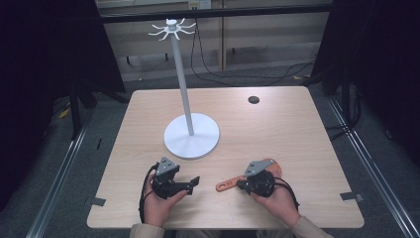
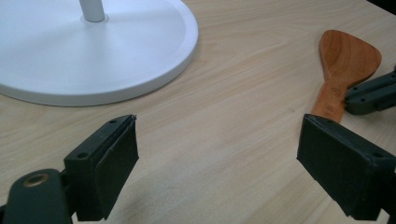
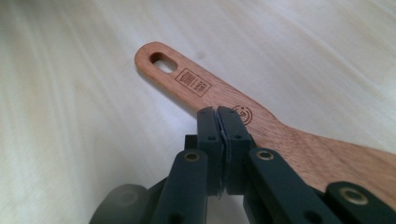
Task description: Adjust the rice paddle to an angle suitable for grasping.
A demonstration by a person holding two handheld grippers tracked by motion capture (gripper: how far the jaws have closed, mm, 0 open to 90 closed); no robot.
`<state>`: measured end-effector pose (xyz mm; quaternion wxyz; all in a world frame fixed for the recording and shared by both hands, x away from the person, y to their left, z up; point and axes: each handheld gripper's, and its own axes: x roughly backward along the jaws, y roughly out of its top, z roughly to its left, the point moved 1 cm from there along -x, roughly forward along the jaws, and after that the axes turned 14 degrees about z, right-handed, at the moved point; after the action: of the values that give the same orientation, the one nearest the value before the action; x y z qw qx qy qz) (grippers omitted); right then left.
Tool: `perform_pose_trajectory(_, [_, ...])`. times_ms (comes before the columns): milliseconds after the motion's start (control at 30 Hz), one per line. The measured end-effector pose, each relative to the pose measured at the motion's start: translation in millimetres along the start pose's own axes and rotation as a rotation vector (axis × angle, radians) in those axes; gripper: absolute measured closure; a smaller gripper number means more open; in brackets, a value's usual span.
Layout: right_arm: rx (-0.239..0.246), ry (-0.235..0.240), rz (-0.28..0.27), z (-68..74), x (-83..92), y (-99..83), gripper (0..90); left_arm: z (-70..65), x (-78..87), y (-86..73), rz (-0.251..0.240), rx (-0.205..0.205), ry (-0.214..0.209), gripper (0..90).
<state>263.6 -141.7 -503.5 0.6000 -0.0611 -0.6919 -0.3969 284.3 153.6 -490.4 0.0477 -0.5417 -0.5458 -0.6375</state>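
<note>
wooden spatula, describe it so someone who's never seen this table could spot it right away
On the light wood table, look to the near edge, right of the white stand. The wooden spatula lies flat by the right gripper: the table's one reddish-brown thing, with a slotted hole in its handle end.

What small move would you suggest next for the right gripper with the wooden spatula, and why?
Probably open the right gripper and reseat it across the handle of the wooden spatula. Its jaws stand shut pad to pad over the handle with nothing visibly between them, and the spatula lies flat on the table, so it likely cannot be lifted yet.
</note>
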Motion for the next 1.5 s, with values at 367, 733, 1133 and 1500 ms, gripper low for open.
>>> perform_pose_trajectory(367, [-0.113,0.000,-0.048,-30.9,0.7,9.2,89.0,0.9,0.4,0.2,-0.001,-0.005,-0.007,12.5])
perform_pose_trajectory(733, [-0.187,-0.115,-0.082,-79.6,13.2,15.6,88.9,-1.2,-1.6,0.9,-0.006,-0.001,-0.003,13.0])
perform_pose_trajectory(1133, [-0.239,-0.111,-0.025,-79.8,11.4,-22.6,88.8,-2.7,-0.6,2.1,-0.014,-0.007,-0.002,13.0])
perform_pose_trajectory(1500, [-0.249,-0.105,-0.010,-69.4,23.3,-41.5,87.8,-4.9,-0.2,3.6,-0.019,-0.011,0.001,13.0])
